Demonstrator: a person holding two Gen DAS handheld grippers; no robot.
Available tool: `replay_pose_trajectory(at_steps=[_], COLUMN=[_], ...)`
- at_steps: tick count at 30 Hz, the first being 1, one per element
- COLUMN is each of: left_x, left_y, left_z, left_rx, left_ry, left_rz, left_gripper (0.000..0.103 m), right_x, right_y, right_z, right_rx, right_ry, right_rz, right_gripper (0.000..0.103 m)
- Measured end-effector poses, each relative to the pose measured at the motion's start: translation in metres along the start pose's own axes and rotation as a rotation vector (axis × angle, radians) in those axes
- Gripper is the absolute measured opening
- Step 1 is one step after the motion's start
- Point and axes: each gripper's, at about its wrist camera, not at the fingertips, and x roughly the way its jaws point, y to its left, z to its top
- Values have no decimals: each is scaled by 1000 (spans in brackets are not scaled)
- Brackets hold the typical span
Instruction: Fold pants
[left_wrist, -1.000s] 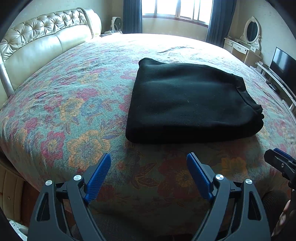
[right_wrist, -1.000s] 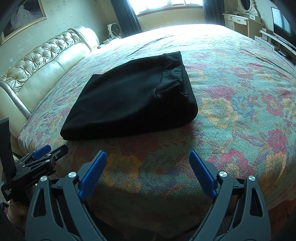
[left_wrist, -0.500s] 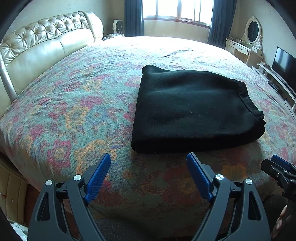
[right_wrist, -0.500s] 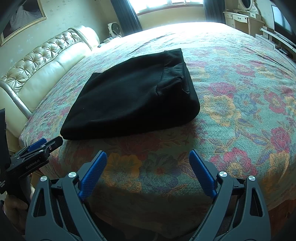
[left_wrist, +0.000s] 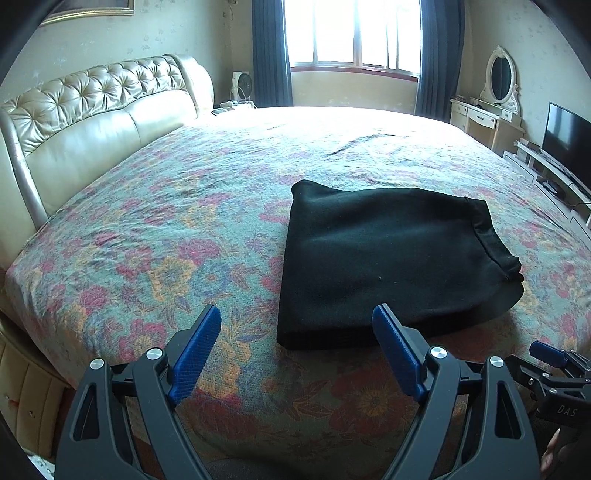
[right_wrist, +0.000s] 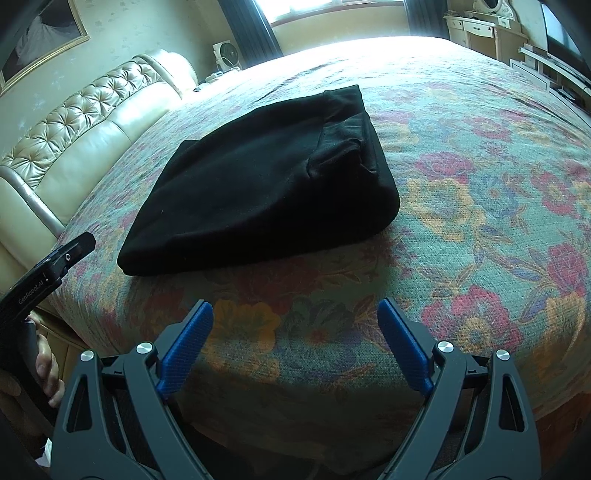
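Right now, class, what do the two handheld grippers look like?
Both the left gripper and right gripper share one design: black angular frames with triangular cut-outs, silver round bolts, and ribbed blue fingers. White lettering marks their housings. No cables or sleeves show.

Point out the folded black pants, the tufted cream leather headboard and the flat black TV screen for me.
folded black pants (left_wrist: 388, 258), left wrist view, middle of the top layer.
tufted cream leather headboard (left_wrist: 99, 122), left wrist view, smooth lower panel.
flat black TV screen (left_wrist: 567, 142), left wrist view, centre of the dark screen.
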Motion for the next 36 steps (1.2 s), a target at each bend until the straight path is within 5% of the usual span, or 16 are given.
replay_pose_trajectory(at_steps=[5, 13, 23, 29, 36], left_x=[4, 11, 18, 18, 25], left_y=[-8, -19, -18, -35, -24], left_z=[-1, -5, -5, -7, -7], left_rx=[-3, 35, -26, 63, -16], left_ry=[29, 55, 79, 34, 98], left_rz=[-55, 38, 27, 11, -42], left_gripper=[87, 88, 92, 92, 92], right_x=[2, 6, 14, 17, 14], right_y=[-2, -4, -5, -5, -13], right_z=[0, -3, -6, -6, -2], right_rx=[3, 12, 14, 13, 35], right_ry=[7, 21, 44, 47, 30], right_rz=[1, 2, 6, 5, -5], right_gripper=[91, 91, 91, 91, 91])
